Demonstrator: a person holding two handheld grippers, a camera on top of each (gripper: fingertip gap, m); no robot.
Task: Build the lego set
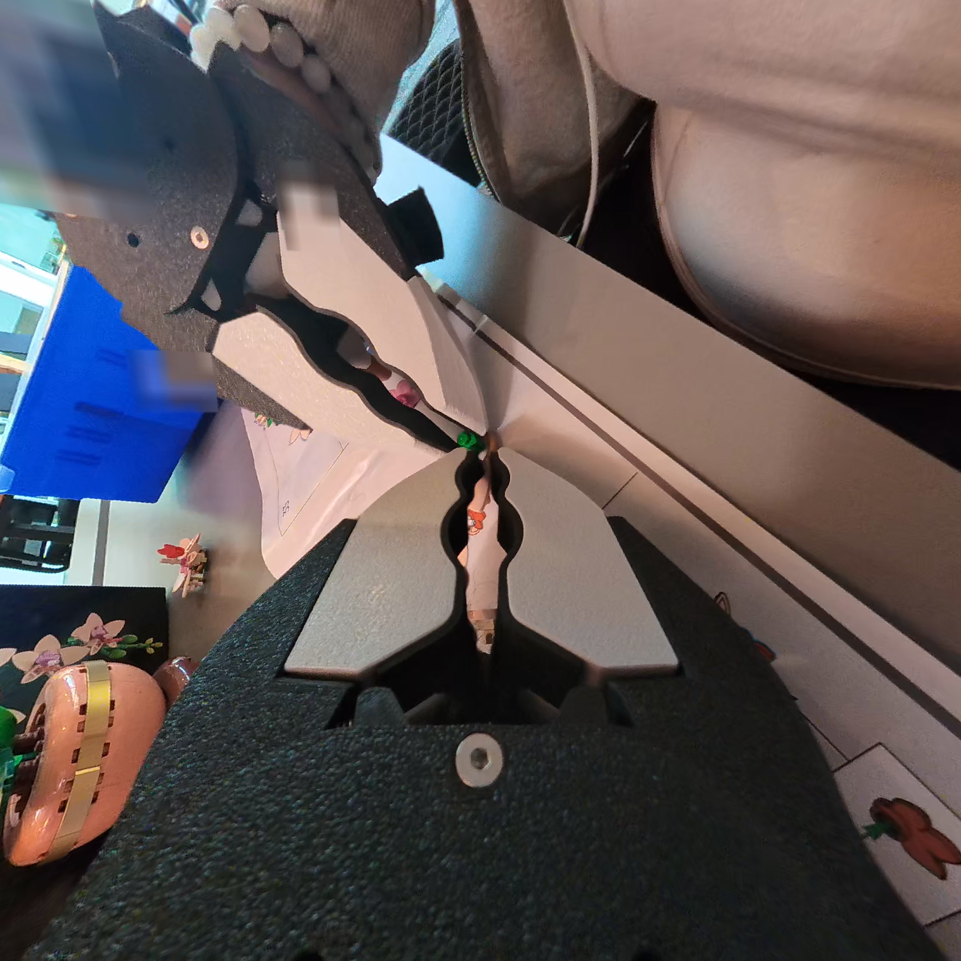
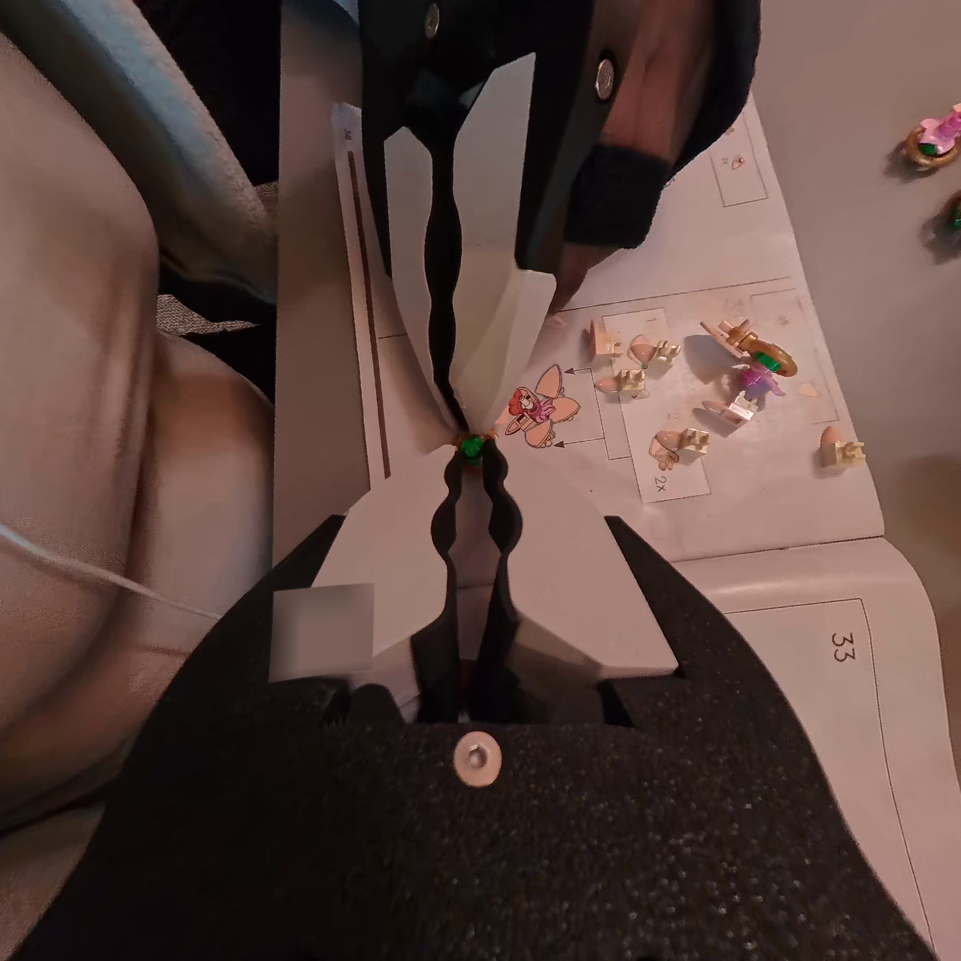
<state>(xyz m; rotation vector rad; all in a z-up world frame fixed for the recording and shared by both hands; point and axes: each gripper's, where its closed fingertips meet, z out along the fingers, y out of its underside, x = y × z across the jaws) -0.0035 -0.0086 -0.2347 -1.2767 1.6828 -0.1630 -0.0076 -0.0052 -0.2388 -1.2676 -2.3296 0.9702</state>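
Lego piece [image 2: 471, 448]: tiny, green, studded | both tools [image 2: 470, 457] [image 1: 486, 451] clamped on it, tip-to-tip

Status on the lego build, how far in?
Partway. Done: pink pot stands built, and a flower beside it. In hand: left gripper and right gripper meet tip to tip, both shut on one green stud above the booklet. Left: loose petals and a half-built gold ring piece lie on the page.
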